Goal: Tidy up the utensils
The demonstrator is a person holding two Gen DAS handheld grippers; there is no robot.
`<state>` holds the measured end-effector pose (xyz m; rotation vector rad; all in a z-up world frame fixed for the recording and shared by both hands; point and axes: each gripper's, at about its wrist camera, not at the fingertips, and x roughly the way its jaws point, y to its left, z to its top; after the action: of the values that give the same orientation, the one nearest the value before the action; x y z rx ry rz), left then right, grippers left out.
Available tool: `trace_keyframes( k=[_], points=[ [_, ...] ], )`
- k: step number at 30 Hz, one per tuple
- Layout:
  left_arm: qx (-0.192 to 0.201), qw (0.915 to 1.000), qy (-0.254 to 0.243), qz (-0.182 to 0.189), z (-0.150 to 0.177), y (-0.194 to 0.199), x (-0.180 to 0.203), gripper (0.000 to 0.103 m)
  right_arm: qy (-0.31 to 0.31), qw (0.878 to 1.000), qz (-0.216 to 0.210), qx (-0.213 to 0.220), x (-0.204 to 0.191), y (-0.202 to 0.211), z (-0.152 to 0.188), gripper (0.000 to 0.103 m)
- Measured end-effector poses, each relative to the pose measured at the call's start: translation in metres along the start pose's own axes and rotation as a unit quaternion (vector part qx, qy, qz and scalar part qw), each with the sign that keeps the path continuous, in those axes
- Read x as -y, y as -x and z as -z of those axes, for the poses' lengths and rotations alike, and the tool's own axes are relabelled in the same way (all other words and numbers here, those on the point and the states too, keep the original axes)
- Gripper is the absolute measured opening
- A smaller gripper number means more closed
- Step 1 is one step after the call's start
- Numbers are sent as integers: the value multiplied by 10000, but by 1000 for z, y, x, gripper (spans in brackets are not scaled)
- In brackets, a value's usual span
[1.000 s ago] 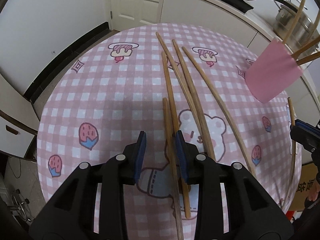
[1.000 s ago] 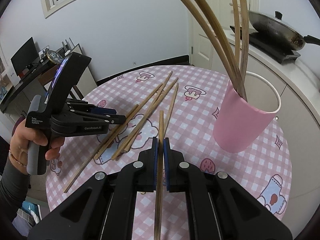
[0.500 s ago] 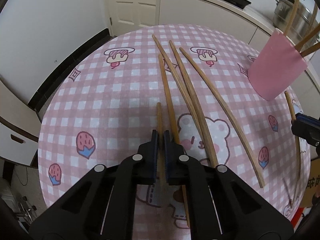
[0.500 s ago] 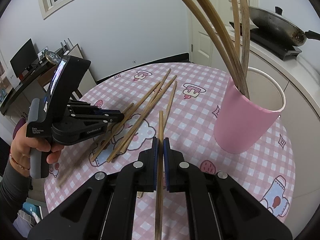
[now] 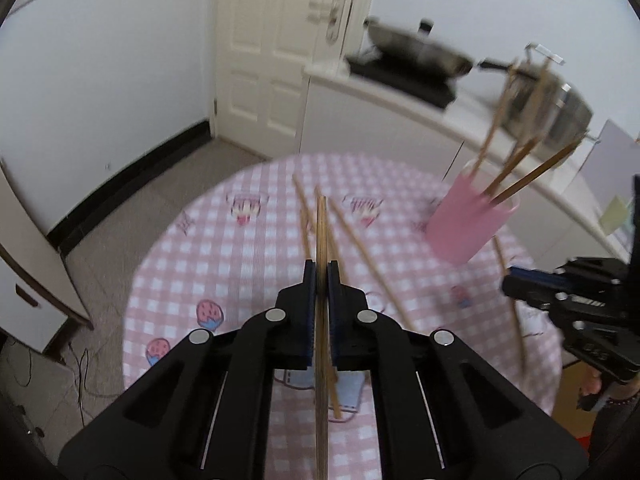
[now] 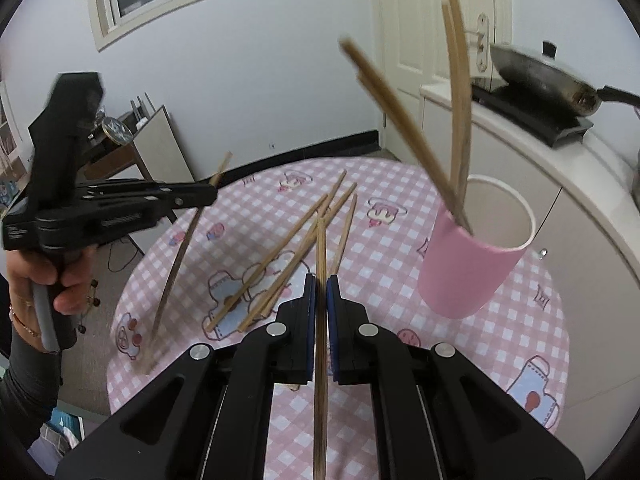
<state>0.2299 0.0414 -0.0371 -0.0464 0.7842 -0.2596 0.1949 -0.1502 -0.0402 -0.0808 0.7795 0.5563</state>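
Left wrist view: the left gripper has its jaws clamped on a single chopstick, which runs straight between the blue pads and sticks out ahead of them. It points down at a slant over the round tabletop with its pink checked cloth. More loose chopsticks lie on the cloth ahead of the jaws. To the right stands a pink cup with several chopsticks leaning out of it. The right gripper shows at the right edge, blurred.

Right wrist view: the right gripper is likewise closed on one chopstick, gripped lengthwise between its pads, aimed down at the cloth. On the left a hand holds the left gripper above the tabletop edge, a chopstick hanging steeply from its jaws, the lower end blurred. The pink cup stands on the right with four chopsticks leaning against its near rim. A loose pile lies between the two grippers.
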Motion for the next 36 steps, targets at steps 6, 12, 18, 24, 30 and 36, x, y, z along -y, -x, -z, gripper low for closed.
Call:
trace_keyframes(
  k=[6, 12, 18, 24, 30, 36],
  points=[
    [423, 9988, -179, 155, -4, 39, 20, 5, 72, 9993, 35, 353, -8, 30, -5, 4],
    [827, 9950, -416, 380, -3, 72, 45, 5, 108, 9973, 109, 715, -10, 60, -11, 4],
    [1047, 9914, -593, 517, -5, 88, 66, 5, 89, 9945, 180, 1030, -4, 76, -16, 4],
    [1163, 9888, -725, 588, -13, 89, 85, 5, 98, 9929, 237, 1159, -1, 84, -17, 4],
    [1257, 9866, -807, 660, -22, 90, 101, 5, 65, 9910, 308, 1302, 5, 96, -20, 4],
    [1411, 9830, -789, 871, -40, 96, 119, 5, -3, 9851, 496, 1648, 16, 125, -31, 4]
  ],
)
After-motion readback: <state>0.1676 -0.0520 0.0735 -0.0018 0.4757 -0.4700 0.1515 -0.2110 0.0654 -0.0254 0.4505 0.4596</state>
